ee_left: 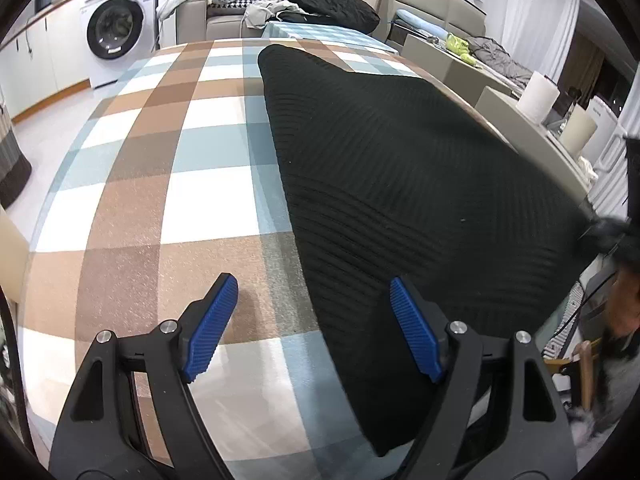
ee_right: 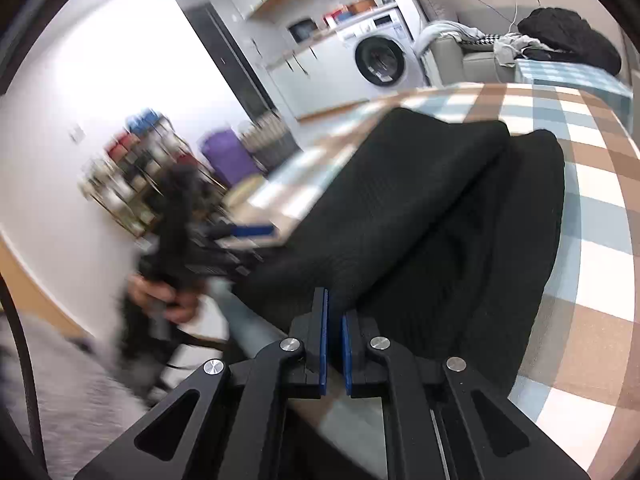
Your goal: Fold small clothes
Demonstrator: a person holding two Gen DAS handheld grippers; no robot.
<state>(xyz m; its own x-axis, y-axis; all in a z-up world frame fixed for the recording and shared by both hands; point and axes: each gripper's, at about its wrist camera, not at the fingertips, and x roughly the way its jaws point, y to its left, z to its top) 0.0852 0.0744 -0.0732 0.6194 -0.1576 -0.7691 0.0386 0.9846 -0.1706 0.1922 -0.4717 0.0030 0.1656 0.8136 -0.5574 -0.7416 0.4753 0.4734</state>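
Looking at a black ribbed knit garment (ee_left: 400, 184) lying on our checked tablecloth (ee_left: 160, 160), near edge lifted into a soft fold | right gripper (ee_right: 334, 344) pinching that near hem, pads nearly closed | left gripper (ee_left: 312, 320) spread wide, holding nothing, hovering by the garment's left edge

A black ribbed knit garment (ee_left: 400, 184) is spread on the checked tablecloth, toward the table's right side in the left wrist view. It is seen there as a flat, smooth sheet, narrowing to a rounded end at the far side and widening toward the near right edge. In the right wrist view the garment (ee_right: 400, 216) is shown doubled over, one layer lifted and draped over the other, with a long crease running between them.
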